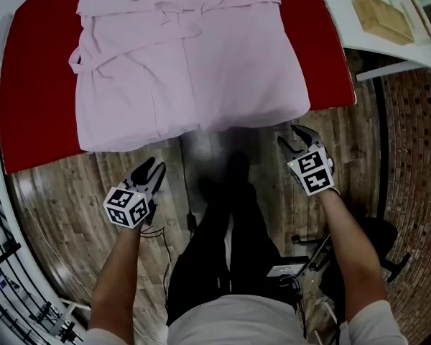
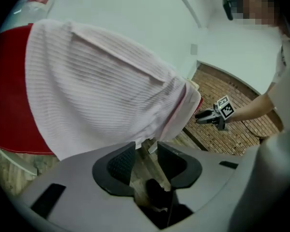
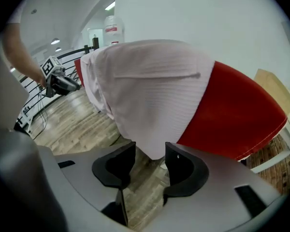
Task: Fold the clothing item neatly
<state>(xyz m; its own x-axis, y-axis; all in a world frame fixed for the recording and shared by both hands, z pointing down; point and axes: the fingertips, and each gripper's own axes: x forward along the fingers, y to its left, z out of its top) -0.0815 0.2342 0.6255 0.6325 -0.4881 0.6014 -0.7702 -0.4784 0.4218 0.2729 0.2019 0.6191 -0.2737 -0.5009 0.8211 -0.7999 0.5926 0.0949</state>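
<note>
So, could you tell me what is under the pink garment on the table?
A red cover lies under the pink garment, showing on both sides of it. The garment's hem hangs past the near edge. The cover's middle and the tabletop are hidden.

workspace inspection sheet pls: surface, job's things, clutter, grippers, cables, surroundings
surface: red-covered table, mostly under the garment.
job's things: pink garment spread flat, not yet folded, hem hanging over the near edge.
clutter: wooden block on a white side table at the upper right.
grippers: left gripper and right gripper sit just off the hanging hem, jaws apart, gripping nothing.
cables: thin cable on the floor by the person's legs.
surroundings: wooden floor; black railing at the left.
</note>
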